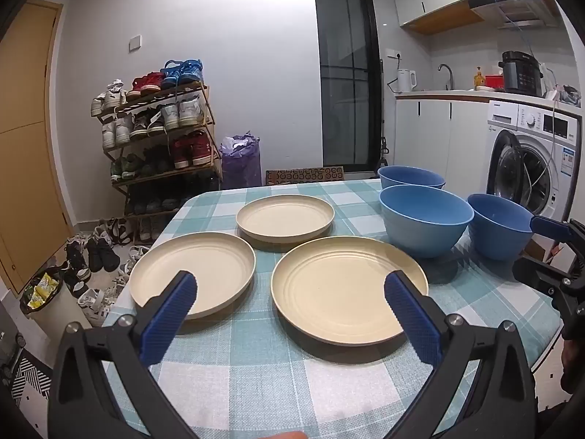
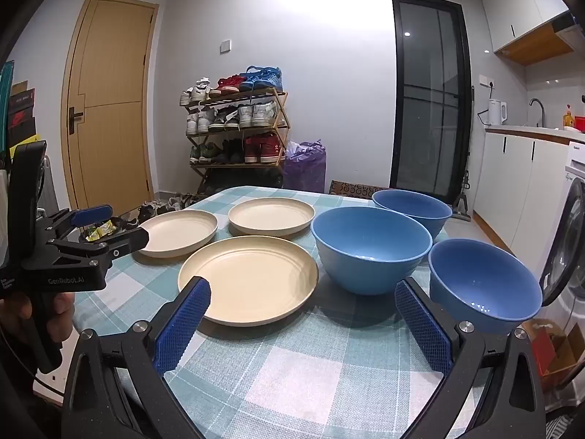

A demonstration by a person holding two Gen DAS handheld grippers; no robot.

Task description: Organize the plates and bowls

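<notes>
Plates, three cream ones, lie separately on the left half of the checked desk (image 1: 256,376): left plate (image 1: 192,270), far plate (image 1: 285,218), near plate (image 1: 349,289). Right of them stand three blue bowls: far bowl (image 1: 411,176), middle bowl (image 1: 426,219), right bowl (image 1: 499,225). Left hand-held gripper (image 1: 290,294) and right hand-held gripper (image 2: 301,301) both gape wide, holding nothing.
</notes>
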